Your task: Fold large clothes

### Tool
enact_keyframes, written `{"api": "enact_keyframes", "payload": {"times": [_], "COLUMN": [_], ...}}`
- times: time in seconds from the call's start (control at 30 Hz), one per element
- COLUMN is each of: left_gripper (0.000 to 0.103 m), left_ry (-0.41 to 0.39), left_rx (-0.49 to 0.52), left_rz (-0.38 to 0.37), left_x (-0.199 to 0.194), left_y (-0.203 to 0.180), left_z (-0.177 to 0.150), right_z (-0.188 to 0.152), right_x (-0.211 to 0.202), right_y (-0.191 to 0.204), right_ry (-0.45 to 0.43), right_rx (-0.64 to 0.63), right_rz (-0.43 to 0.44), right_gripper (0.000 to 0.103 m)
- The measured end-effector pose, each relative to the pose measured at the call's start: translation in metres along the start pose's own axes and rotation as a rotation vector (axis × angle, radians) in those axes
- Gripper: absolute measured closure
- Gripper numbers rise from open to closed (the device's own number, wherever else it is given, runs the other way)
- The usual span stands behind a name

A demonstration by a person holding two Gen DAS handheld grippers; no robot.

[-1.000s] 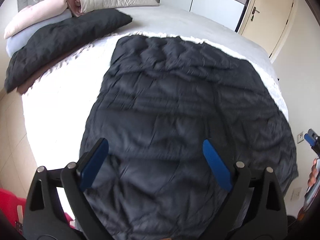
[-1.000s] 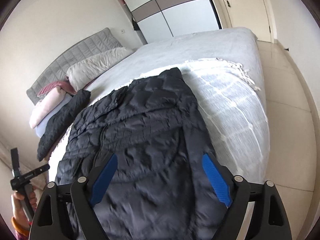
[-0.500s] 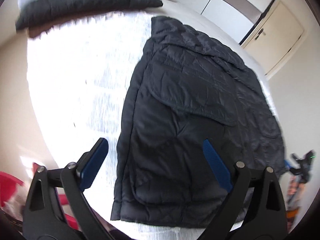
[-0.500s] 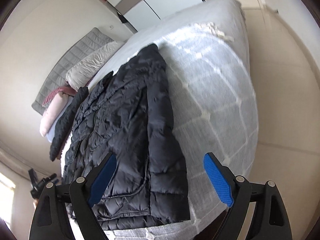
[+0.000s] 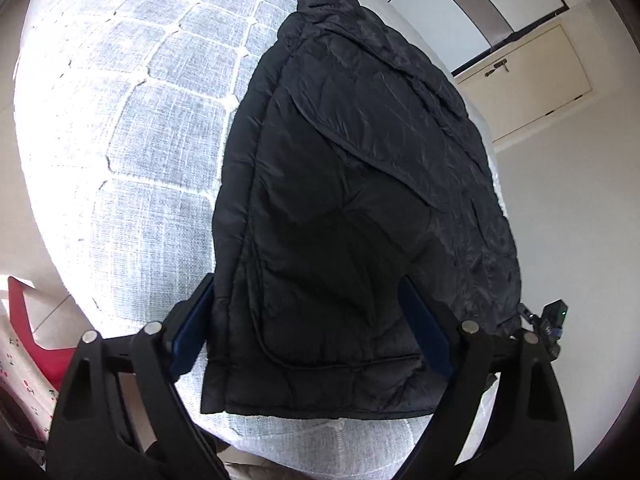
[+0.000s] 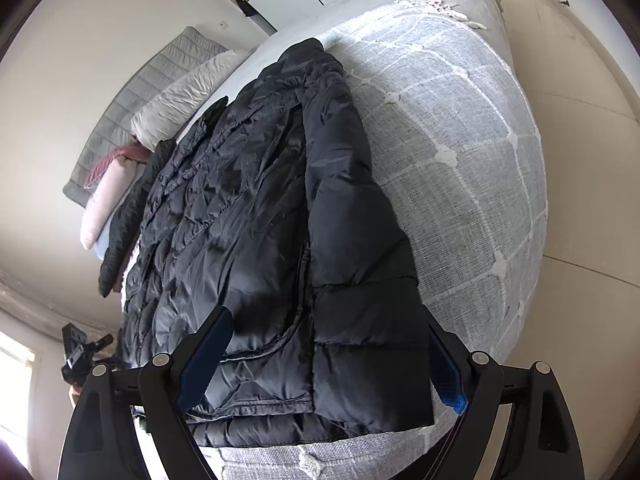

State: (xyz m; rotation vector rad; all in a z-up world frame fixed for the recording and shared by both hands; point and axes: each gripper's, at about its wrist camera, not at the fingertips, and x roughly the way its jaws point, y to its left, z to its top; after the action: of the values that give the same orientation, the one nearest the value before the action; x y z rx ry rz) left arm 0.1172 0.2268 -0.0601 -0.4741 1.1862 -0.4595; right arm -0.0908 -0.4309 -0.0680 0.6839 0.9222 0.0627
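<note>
A black puffer jacket [image 5: 340, 200] lies flat on a grey checked blanket [image 5: 140, 140] covering the bed, its hem at the near edge. My left gripper [image 5: 308, 328] straddles the hem's left corner. Its jaws are closing with the jacket between them, and the fabric hides part of both blue pads. In the right wrist view the jacket [image 6: 260, 220] shows a sleeve folded along its right side. There my right gripper [image 6: 324, 364] stands open astride the sleeve cuff and hem, its pads apart from the fabric. Each view catches the other gripper small at its edge.
Pillows [image 6: 180, 100] and a dark cushion [image 6: 120, 232] lie by the grey headboard [image 6: 132, 96] at the far end. A red stool [image 5: 28, 320] stands on the floor to the left. A door [image 5: 532, 76] and wardrobe are behind the bed; tiled floor [image 6: 580, 200] runs along its right side.
Both grippers have dropped toward the near hem, so the jacket now fills each view. Their fingers went from hovering above it to straddling its corners. The left jaws have narrowed slightly.
</note>
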Motion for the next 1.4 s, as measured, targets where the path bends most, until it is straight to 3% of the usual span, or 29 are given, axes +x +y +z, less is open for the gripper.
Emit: {"api": "enact_keyframes", "payload": {"times": [0.3,0.4,0.47,0.57,0.67,0.8,1.0,1.4], "left_gripper": [0.048,0.061,0.065,0.072,0.078,0.084,0.086,0.088], "left_ry": [0.039,0.045,0.044,0.036,0.005,-0.074,-0.22,-0.442], "left_rx": [0.027,0.051,0.058,0.053,0.051,0.066,0.081,0.221], "left_rz": [0.004,0.014,0.021,0.038,0.051,0.038,-0.08,-0.194], "left_x": [0.014,0.016,0.017,0.017,0.013,-0.002,-0.046,-0.14], "left_y": [-0.02,-0.025,-0.027,-0.028,-0.032,-0.044,-0.066,-0.116], "left_z": [-0.006,-0.009,-0.009,-0.01,-0.01,-0.01,-0.012,-0.045], "right_z": [-0.005,-0.006,-0.006,-0.005,-0.006,-0.005,-0.006,-0.026], "right_x": [0.007,0.005,0.001,-0.003,-0.007,-0.024,-0.063,-0.154], "right_y": [0.017,0.019,0.022,0.029,0.038,0.051,0.076,0.133], "right_ry": [-0.01,-0.028,-0.043,-0.049,-0.08,-0.15,-0.282,-0.511], "right_rx": [-0.052,-0.053,-0.07,-0.088,-0.106,-0.126,-0.173,-0.293], "right_rz": [-0.087,-0.122,-0.111,-0.073,-0.075,-0.041,0.043,0.112], "right_gripper": [0.021,0.034,0.057,0.083,0.091,0.094,0.095,0.096]}}
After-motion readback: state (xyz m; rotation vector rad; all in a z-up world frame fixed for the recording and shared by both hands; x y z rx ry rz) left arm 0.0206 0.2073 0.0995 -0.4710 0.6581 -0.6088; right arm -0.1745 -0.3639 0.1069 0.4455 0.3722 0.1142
